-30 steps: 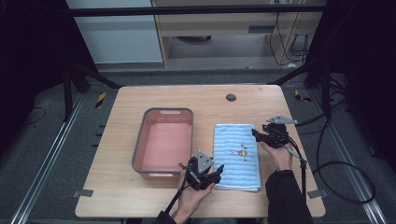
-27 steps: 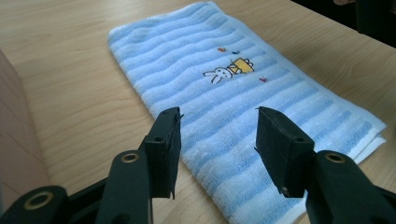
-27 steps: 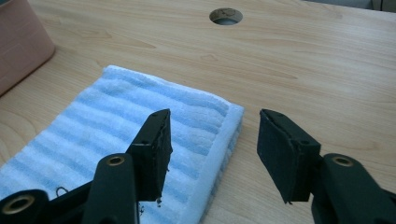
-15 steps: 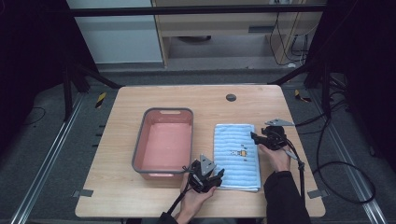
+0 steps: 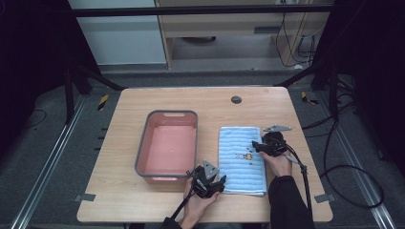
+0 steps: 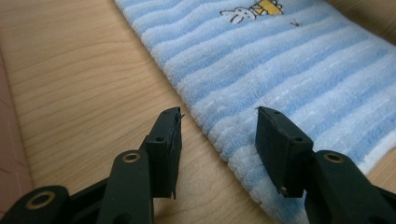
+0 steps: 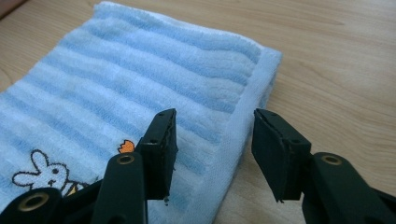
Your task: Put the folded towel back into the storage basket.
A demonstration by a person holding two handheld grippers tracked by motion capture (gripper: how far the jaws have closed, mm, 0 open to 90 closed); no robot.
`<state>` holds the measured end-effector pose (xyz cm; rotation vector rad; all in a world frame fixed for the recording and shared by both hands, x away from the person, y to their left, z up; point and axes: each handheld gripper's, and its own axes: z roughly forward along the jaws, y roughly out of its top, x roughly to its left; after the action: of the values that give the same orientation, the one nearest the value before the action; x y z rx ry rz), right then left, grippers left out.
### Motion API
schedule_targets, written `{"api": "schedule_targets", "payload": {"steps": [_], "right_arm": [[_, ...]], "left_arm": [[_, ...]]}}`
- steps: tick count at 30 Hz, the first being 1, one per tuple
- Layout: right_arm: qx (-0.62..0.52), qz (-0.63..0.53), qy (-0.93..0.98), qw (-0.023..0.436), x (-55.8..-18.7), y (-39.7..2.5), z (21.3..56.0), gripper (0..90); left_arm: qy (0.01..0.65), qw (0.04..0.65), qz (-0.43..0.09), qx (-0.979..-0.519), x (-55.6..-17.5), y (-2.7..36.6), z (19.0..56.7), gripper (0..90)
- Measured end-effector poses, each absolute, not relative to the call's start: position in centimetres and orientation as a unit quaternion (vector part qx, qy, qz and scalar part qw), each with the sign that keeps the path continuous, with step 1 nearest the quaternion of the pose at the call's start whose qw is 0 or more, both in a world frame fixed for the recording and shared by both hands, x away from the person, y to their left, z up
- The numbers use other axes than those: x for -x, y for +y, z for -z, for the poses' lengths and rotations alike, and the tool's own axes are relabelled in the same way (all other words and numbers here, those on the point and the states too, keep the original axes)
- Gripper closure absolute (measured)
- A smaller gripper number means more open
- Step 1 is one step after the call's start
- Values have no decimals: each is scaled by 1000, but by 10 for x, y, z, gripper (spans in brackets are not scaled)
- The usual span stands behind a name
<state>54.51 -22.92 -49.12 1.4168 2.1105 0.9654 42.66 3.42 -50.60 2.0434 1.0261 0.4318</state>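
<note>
My left claw [image 6: 218, 122] is spread wide and holds nothing. Its jaws straddle the long edge of the towel [image 6: 289, 70]: one jaw is over bare wood, the other over the blue and white stripes near a corner of the cloth. From above, that claw [image 5: 208, 180] sits at the towel's near left corner, with my left hand [image 5: 198, 205] behind it at the front edge of the table [image 5: 119, 200].

My right claw [image 7: 212, 140] is also open wide and empty. Here the jaws straddle the towel's [image 7: 154, 79] hemmed edge (the folded layers show as a thick side), one jaw above the stripes beside the little printed rabbit [image 7: 44, 175], the other above the wood. In the high view this claw [image 5: 267, 145] is at the towel's right edge, about midway along it, my right hand [image 5: 278, 163] just behind.

The towel [image 5: 241, 164] lies flat and folded on the right half of the table, its long sides running away from me. Just to its left, close but apart, stands a pink tub [image 5: 168, 145] with a grey rim. Farther back on the tabletop there is a small dark round spot [image 5: 236, 99].
</note>
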Motion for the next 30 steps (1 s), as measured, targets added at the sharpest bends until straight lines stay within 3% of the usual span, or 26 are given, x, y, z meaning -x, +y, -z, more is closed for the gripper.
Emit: {"api": "schedule_targets", "payload": {"steps": [11, 17, 30], "right_arm": [[-513, -333, 765, 202, -546, -227, 497, 539], [-519, -343, 760, 187, -546, -228, 499, 606], [-524, -369, 751, 158, -545, -229, 499, 791]], "left_arm": [[396, 381, -180, -816, -426, 30, 507, 509], [398, 379, -178, -816, -426, 29, 506, 524], [409, 390, -154, -811, -428, 26, 506, 804]]}}
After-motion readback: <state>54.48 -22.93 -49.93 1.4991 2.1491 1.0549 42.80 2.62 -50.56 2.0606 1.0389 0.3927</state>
